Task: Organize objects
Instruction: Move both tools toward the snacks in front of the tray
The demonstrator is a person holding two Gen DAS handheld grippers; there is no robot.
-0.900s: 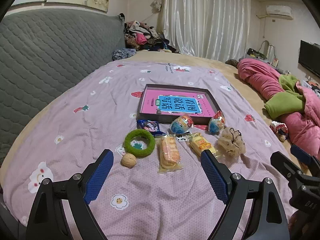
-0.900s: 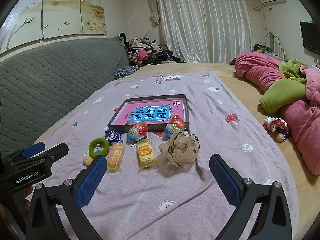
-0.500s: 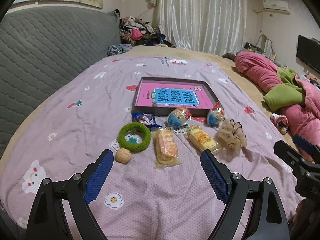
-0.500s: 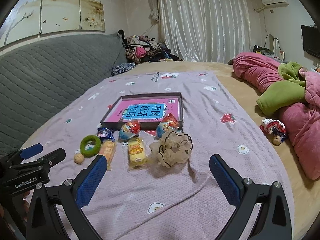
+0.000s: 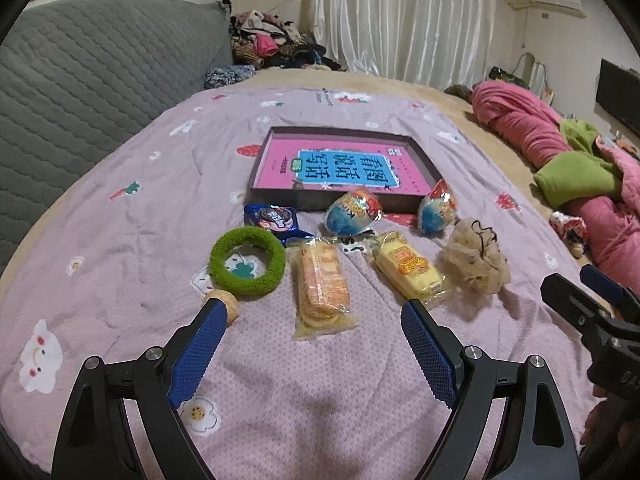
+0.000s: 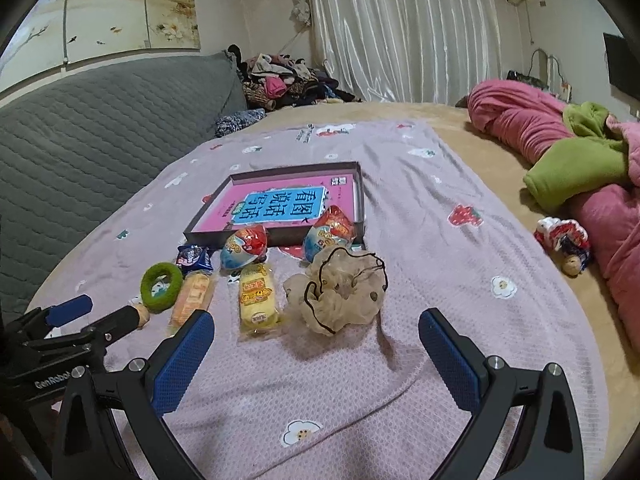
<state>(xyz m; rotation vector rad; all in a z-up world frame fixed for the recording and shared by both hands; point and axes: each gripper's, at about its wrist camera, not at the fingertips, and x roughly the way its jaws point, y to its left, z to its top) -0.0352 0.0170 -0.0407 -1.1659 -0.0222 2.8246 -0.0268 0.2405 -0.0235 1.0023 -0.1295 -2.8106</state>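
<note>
A dark shallow box [image 5: 280,196] with a pink book [image 5: 344,168] inside lies on the purple bedspread; it also shows in the right wrist view [image 6: 360,200]. In front of it lie a blue cookie packet [image 5: 272,218], two egg-shaped toys [image 5: 352,214] [image 5: 436,210], a green ring [image 5: 248,260], a walnut [image 5: 230,304], an orange biscuit pack [image 5: 322,280], a yellow cake pack [image 5: 408,270] and a beige scrunchie [image 5: 476,258] [image 6: 340,288]. My left gripper [image 5: 312,320] is open and empty, just short of the biscuit pack. My right gripper [image 6: 316,332] is open and empty, just short of the scrunchie.
A grey quilted headboard [image 5: 80,80] runs along the left. Pink and green bedding [image 6: 580,160] is heaped at the right, with a small toy [image 6: 564,240] beside it. A clothes pile [image 6: 280,80] and curtains stand at the back.
Both grippers have moved forward and lower toward the row of objects, which now look larger. Both stay open. Nothing on the bed has moved.
</note>
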